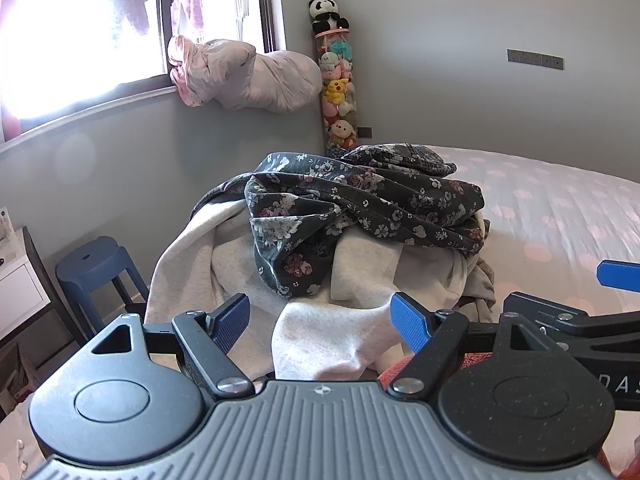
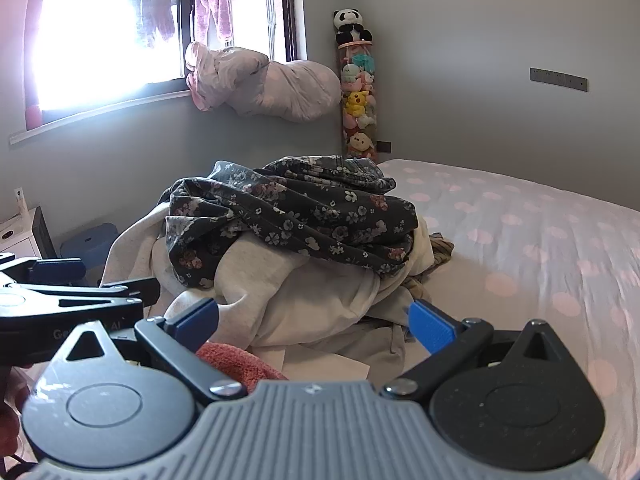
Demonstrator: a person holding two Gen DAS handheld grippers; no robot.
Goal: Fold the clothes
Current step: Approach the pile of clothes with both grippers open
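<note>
Left wrist view: the left gripper (image 1: 320,322) has its jaws spread wide, nothing between the blue pads (image 1: 410,322), which hover just short of a pale grey-white garment (image 1: 332,340) at the near edge of the clothes pile (image 1: 352,240). Right wrist view: the right gripper (image 2: 314,322) likewise stands with jaws fully apart and empty, its pads over the cream sweatshirt fabric (image 2: 304,292) at the foot of the same pile.

Each view catches the other tool: in the left view the right gripper enters at 3 o'clock, with one blue pad showing; in the right view the left gripper comes in at 9 o'clock as black linkage. A coral-red cloth (image 2: 236,360) shows plainly under the right jaws, but only as a sliver in the left view. Only the left view shows the blue stool (image 1: 96,268) clearly, at 8 o'clock; the right view shows more of the bed (image 2: 520,248) with its pink-dotted cover, running out toward 3 o'clock.

The pile sits at 12 o'clock from both grippers, on the bed's left side near the wall. On top lies a dark floral garment (image 1: 360,208), crumpled, its long axis running roughly 9 to 3 o'clock; no clear direction for collar or hem can be told. Beyond it, in the corner, is a tube of plush toys (image 1: 338,92) topped by a panda (image 1: 328,14), and a bundled quilt (image 1: 248,76) on the windowsill.
</note>
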